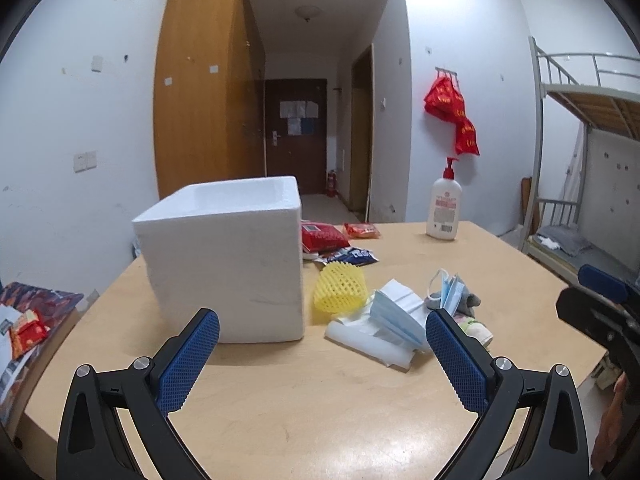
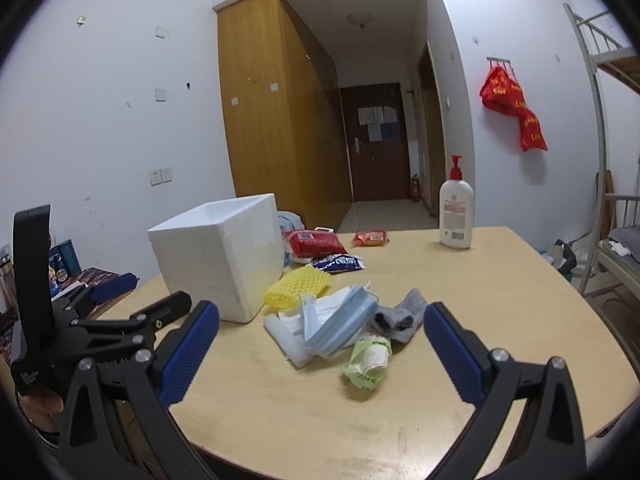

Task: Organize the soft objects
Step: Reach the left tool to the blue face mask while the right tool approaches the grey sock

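**Both claws wide, nothing held**

The left gripper (image 1: 322, 338) hovers over the table (image 1: 320, 400) with its blue cross-hatched pads spread wide and nothing between them. The right gripper (image 2: 321, 328) is likewise spread wide and holds nothing, its black arms framing the heap of soft things.

Places below are told from the foam box (image 1: 228, 260).

The table is pale, smooth wood with a rounded edge. The box, a white open-topped cube of grainy polystyrene, stands on it. Well to its right and farther back stands a white plastic pump bottle (image 1: 443, 210) with a red top. Just beyond its right rear corner lie glossy snack packets, a red one (image 1: 322, 236) nearest.

To the right of the box, near its front corner, lies the heap. A yellow foam net sleeve (image 1: 339, 290), tubular with an open diamond mesh, lies closest to it. Next come pleated blue-and-white face masks (image 2: 340, 320), stacked and fanned, over a white translucent sheet (image 1: 366, 344). A grey knitted sock (image 2: 400, 316), crumpled, lies beyond the masks, farther from the box. A rolled pale-green cloth (image 2: 370, 364) lies at the heap's near edge.
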`<state>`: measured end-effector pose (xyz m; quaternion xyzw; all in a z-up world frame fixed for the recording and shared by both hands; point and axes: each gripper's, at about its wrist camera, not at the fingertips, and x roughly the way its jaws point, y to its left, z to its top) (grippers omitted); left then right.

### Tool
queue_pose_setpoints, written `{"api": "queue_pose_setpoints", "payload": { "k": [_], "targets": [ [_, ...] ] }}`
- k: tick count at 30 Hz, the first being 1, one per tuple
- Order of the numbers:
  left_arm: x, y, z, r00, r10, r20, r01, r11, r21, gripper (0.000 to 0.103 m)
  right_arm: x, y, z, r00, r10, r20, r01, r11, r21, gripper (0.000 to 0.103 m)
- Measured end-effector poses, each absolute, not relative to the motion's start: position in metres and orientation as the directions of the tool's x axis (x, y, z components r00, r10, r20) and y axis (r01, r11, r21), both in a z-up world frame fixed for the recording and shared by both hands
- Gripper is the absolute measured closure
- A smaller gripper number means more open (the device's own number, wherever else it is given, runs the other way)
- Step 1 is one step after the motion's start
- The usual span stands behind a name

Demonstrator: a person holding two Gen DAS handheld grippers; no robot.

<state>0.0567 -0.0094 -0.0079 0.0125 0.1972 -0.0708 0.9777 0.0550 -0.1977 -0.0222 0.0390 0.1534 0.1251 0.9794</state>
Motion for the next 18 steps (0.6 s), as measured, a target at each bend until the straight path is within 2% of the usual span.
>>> {"api": "queue_pose_setpoints", "payload": {
  "k": [18],
  "targets": [
    [0.118, -0.031, -0.035, 0.834, -0.205, -0.511, 0.216, 0.976, -0.039, 0.0, 0.106, -0.216, -0.037, 0.894, 0.215, -0.393, -0.182, 0.976, 0.121, 0.0]
  ]
}}
